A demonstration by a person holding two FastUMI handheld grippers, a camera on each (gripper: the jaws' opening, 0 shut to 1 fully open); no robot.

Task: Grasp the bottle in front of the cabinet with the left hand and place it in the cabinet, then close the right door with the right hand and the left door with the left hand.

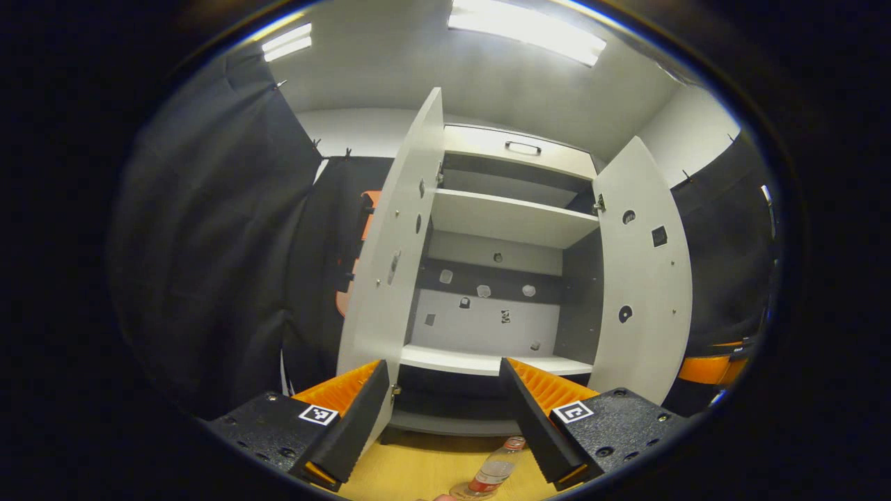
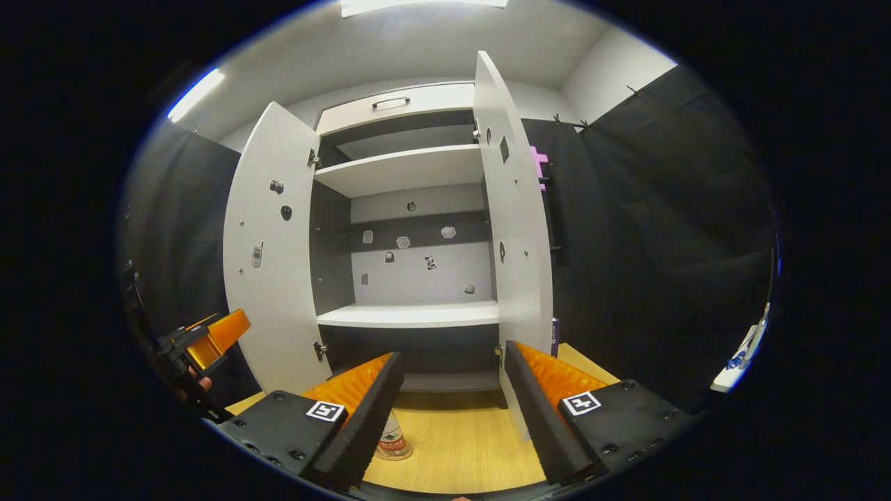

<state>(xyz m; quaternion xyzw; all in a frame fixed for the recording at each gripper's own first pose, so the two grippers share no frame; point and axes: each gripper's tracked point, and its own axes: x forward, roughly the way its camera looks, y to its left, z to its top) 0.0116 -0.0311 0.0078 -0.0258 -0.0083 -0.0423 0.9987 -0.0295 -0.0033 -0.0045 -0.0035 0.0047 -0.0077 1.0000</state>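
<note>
A small clear bottle [image 1: 491,474] with a red label stands on the wooden surface in front of the white cabinet [image 1: 487,362], low between my left gripper's fingers and below them. My left gripper [image 1: 442,369] is open and holds nothing. In the right gripper view the bottle [image 2: 393,440] is partly hidden behind one finger [image 2: 362,410]. My right gripper [image 2: 454,355] is open and empty too, facing the cabinet [image 2: 411,314]. Both doors stand wide open: left door [image 1: 393,278] [image 2: 271,264], right door [image 1: 644,278] [image 2: 515,229].
The cabinet has two white shelves, a dark back panel with small stickers, and a handled drawer [image 1: 522,147] on top. Black cloth walls flank it. The other gripper shows at the right edge [image 1: 710,365] and the left edge [image 2: 209,341]. Wooden surface [image 2: 459,438] runs in front.
</note>
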